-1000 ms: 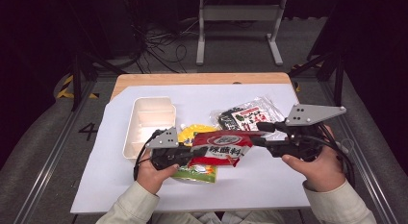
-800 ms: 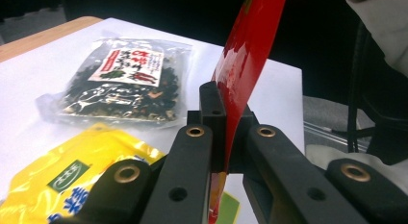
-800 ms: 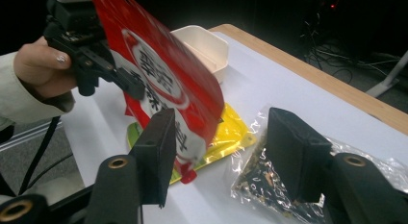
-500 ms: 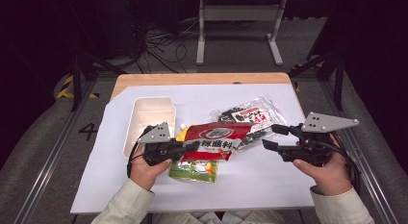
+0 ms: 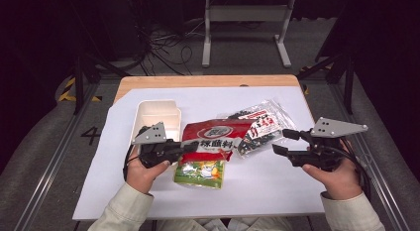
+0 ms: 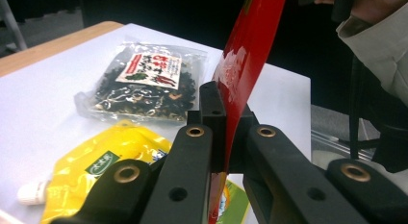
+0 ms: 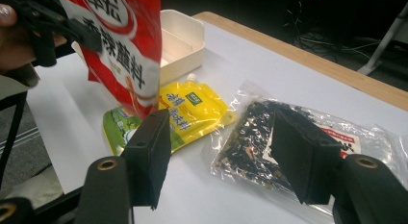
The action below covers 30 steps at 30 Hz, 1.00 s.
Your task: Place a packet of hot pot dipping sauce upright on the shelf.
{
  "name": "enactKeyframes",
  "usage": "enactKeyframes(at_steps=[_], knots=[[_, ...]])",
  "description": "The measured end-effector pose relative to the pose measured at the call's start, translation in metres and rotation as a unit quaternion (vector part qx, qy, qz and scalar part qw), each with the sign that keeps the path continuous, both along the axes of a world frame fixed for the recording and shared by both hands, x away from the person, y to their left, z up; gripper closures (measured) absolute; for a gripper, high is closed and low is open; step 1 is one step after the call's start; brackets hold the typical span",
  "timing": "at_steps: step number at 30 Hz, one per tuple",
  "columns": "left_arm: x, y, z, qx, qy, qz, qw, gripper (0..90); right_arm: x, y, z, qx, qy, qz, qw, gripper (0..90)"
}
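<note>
A red snack packet (image 5: 218, 137) is held up by its left edge above the table, and my left gripper (image 5: 184, 147) is shut on it. In the left gripper view the jaws (image 6: 226, 113) pinch the red packet (image 6: 245, 46) edge-on. My right gripper (image 5: 283, 142) stands open to the packet's right with nothing between its jaws, which have just been opening. In the right gripper view the open gripper (image 7: 221, 128) faces a clear bag of dark dried food (image 7: 269, 137), with the red packet (image 7: 125, 46) hanging at upper left.
A yellow spouted pouch (image 7: 192, 106) and a green packet (image 5: 200, 171) lie flat under the red packet. A white open box (image 5: 158, 117) stands at the left rear. The clear bag (image 5: 257, 127) lies right of centre. All rest on a white sheet (image 5: 277, 191) over a wooden table.
My right gripper has let go of the red packet's right edge and drawn back to the right and lower. The packet now hangs from my left gripper alone.
</note>
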<state>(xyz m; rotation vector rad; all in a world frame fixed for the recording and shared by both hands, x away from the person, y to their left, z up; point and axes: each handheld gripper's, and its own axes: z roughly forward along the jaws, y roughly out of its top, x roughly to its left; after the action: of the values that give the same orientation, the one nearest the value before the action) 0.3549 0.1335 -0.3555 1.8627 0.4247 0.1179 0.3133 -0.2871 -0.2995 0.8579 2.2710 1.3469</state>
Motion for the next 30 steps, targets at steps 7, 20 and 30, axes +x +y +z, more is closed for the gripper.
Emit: enactKeyframes(at_steps=[7,20,30], knots=[[0.008,0.017,0.011,0.014,-0.003,0.032,0.9994,90.0,0.001,-0.005,-0.005,-0.007,0.004,-0.005,1.0000,39.6],[0.026,0.056,0.023,0.002,-0.025,0.072,0.9971,90.0,0.002,-0.011,-0.010,-0.005,0.014,-0.010,0.9998,39.6],[0.043,0.077,0.023,-0.010,-0.040,0.093,0.9948,90.0,-0.001,-0.021,-0.017,-0.008,0.009,-0.016,0.9998,39.0]])
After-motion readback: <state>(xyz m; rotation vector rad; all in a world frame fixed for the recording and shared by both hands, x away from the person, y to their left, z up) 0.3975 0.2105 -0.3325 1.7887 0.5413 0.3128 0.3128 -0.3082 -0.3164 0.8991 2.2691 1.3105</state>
